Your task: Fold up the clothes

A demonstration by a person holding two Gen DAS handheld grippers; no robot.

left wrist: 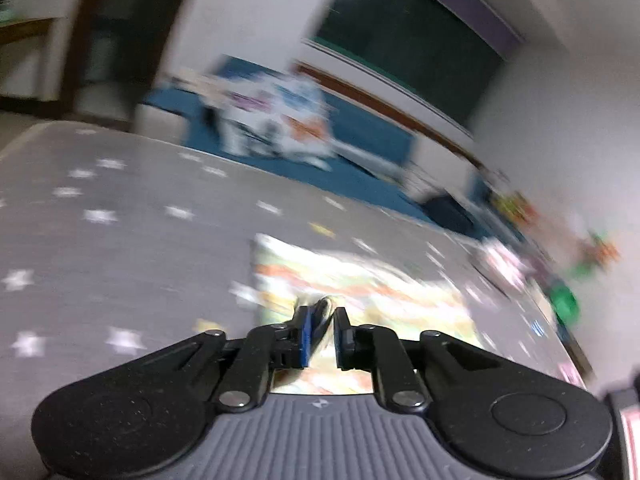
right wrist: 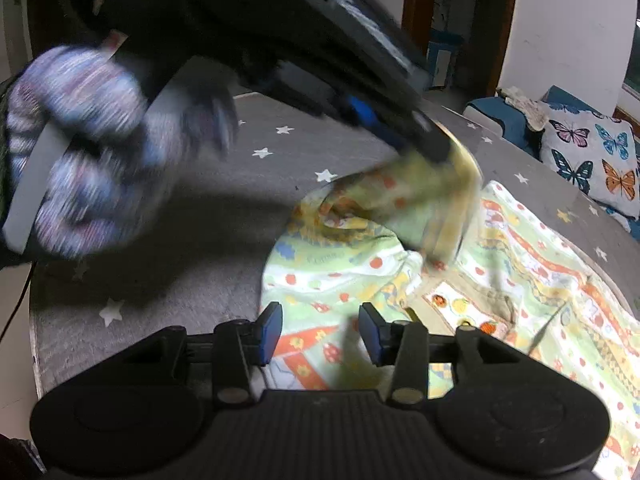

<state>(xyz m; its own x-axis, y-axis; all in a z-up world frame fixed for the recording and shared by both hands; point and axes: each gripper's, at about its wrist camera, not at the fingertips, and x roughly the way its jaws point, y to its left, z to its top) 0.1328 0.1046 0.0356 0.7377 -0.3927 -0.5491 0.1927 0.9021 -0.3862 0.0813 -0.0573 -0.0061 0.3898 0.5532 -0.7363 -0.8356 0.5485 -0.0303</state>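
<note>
A light green patterned garment [right wrist: 528, 240] with orange and yellow prints lies spread on a grey star-printed bed cover [right wrist: 208, 216]. In the right wrist view my left gripper [right wrist: 436, 148] has pinched one edge and holds that fold raised off the bed, a gloved hand [right wrist: 88, 152] gripping its handle. The blurred left wrist view shows the same garment [left wrist: 360, 280] ahead, with cloth squeezed between the left gripper's [left wrist: 322, 314] nearly closed jaws. My right gripper [right wrist: 320, 320] hovers over the garment's near edge, jaws apart, its pads not pressing on cloth.
A butterfly-print pillow [right wrist: 592, 156] rests on blue bedding [right wrist: 500, 116] at the far right of the bed. The same pillow [left wrist: 276, 116] appears blurred beyond the grey cover [left wrist: 120, 220]. A doorway [right wrist: 452, 20] and white walls stand behind.
</note>
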